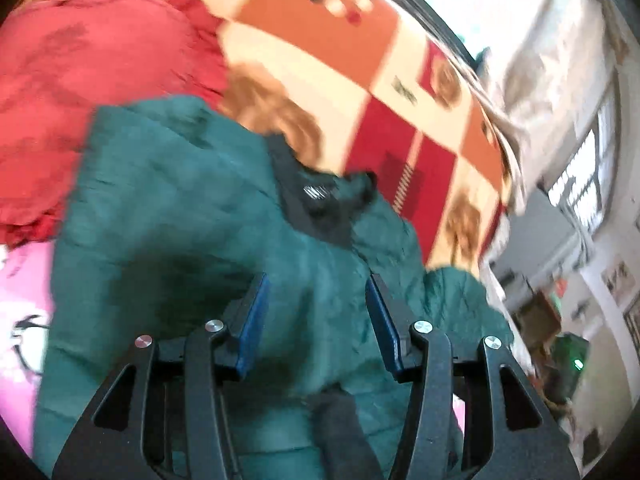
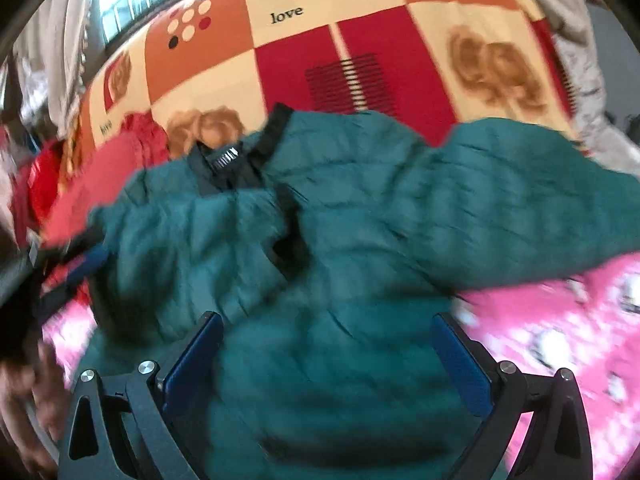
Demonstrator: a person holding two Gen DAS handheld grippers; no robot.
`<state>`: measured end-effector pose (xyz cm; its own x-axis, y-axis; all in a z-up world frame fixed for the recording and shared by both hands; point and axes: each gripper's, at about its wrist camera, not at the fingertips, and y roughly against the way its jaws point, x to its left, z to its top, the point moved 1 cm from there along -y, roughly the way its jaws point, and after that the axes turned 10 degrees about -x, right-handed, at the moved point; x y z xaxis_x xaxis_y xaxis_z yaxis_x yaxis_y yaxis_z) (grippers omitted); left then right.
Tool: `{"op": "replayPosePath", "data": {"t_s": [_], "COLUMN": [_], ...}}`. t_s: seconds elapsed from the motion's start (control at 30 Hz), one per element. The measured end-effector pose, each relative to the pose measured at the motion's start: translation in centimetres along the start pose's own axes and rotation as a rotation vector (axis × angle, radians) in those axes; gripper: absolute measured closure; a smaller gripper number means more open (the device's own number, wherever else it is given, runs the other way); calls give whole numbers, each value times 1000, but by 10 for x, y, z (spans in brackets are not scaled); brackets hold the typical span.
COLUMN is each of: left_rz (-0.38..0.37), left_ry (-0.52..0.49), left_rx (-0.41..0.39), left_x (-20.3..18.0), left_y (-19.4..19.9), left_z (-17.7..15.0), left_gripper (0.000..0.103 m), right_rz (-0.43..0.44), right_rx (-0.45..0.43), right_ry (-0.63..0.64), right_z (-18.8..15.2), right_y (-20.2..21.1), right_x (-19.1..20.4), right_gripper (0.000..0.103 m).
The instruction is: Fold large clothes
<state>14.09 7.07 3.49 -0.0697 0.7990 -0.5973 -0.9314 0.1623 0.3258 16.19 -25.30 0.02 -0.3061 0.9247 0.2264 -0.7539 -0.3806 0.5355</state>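
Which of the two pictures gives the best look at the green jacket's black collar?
The right wrist view: the black collar sits in the open, with its label and the upright edge both visible above the green jacket. In the left wrist view the collar appears smaller, blurrier and bunched up.

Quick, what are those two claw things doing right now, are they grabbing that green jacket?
Left gripper: open, nothing pinched, above the green jacket.
Right gripper: open wide over the jacket, holding nothing.
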Motion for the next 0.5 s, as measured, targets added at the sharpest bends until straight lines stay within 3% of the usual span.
{"op": "replayPosePath", "data": {"t_s": [0.17, 0.27, 0.37, 0.4, 0.43, 0.47, 0.5], "left_rz": [115, 233, 268, 275, 286, 295, 305], "left_ry": [64, 83, 113, 111, 100, 91, 83], "left_rx": [-71, -68, -61, -66, -76, -82, -86], "left_x": [32, 48, 58, 59, 59, 59, 59], "left_y": [16, 13, 9, 9, 9, 9, 8], "left_z": [14, 11, 9, 9, 10, 11, 12], "left_gripper": [54, 54, 54, 54, 54, 54, 54], "right_rz": [74, 94, 162, 173, 202, 227, 240], "right_rx": [68, 134, 174, 176, 162, 151, 152], "right_ry": [-109, -180, -315, -318, -305, -292, -284], "right_z": [8, 1, -5, -3, 2, 7, 10], "right_y": [-67, -103, -125, -127, -126, -125, -124], "right_x": [16, 17, 6, 6, 7, 9, 8], "right_gripper": [0, 0, 2, 8, 42, 67, 69]}}
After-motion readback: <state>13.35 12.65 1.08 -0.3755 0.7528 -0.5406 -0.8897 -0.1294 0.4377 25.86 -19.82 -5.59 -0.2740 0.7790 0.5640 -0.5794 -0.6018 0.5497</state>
